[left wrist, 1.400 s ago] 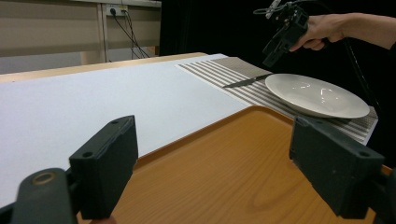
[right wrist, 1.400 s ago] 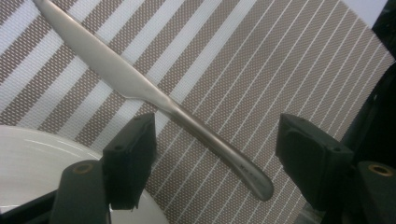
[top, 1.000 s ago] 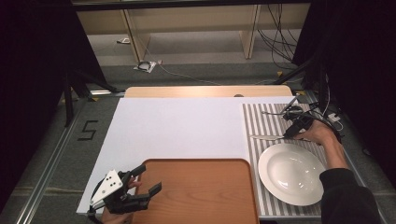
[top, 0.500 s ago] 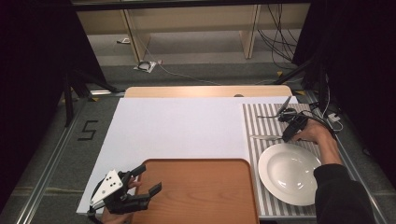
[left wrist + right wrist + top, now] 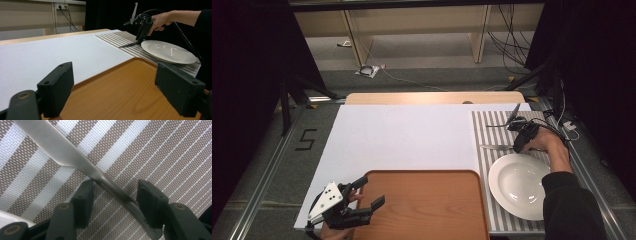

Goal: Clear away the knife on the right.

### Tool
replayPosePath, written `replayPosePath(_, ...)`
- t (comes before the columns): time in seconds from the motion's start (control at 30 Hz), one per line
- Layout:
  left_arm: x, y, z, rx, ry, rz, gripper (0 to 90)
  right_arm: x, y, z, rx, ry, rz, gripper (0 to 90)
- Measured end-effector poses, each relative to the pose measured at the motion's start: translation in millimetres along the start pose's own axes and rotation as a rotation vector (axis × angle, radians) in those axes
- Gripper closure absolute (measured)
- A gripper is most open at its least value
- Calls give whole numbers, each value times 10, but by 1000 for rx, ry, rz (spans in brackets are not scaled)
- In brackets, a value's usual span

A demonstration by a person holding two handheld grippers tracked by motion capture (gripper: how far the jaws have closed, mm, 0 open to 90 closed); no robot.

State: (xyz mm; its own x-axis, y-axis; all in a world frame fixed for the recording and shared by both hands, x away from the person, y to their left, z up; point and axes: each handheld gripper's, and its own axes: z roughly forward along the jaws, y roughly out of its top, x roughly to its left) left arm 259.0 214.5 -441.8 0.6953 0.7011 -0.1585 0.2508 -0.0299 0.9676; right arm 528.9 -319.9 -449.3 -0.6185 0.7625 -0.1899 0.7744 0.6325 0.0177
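A metal table knife (image 5: pixel 496 147) lies on the striped placemat (image 5: pixel 492 125), just beyond a white plate (image 5: pixel 519 185). My right gripper (image 5: pixel 516 148) is lowered over the knife and open. In the right gripper view its two jaws straddle the knife's (image 5: pixel 67 157) handle with a gap on each side. My left gripper (image 5: pixel 371 191) hovers open over the near left corner of the brown wooden tray (image 5: pixel 427 210), with nothing between its jaws (image 5: pixel 115 82). The left gripper view has the plate (image 5: pixel 167 51) and the knife blade (image 5: pixel 127 45) far off.
A white sheet (image 5: pixel 402 135) covers the middle of the table, with a wooden strip (image 5: pixel 432 98) at its far edge. Cables (image 5: pixel 562 107) trail off the right gripper at the table's right side. Dark curtains flank both sides.
My right gripper has moved a little left and toward the person, down onto the knife. The left gripper has stayed put.
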Motion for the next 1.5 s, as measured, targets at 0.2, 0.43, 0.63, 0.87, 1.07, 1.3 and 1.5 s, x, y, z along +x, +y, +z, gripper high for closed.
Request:
replayPosePath(0.2,-4,-3,6,5,-2,3,155,-16,-3,2,1,15,-10,497)
replayPosePath(0.43,-5,-2,0,3,-2,3,156,-25,-8,6,-1,21,-15,508)
replayPosePath(0.63,-4,-1,-1,2,-2,3,156,-28,-6,3,4,50,-9,580)
replayPosePath(0.87,-5,-1,-1,3,0,3,156,-13,-2,1,1,56,-40,657)
replayPosePath(1.07,-2,0,-2,3,0,4,156,13,11,-3,18,69,-54,731)
replayPosePath(1.3,-4,0,-1,2,0,3,156,44,16,-6,20,70,-80,790)
replayPosePath(1.5,-1,1,-1,1,1,1,156,73,12,-14,14,56,-106,804)
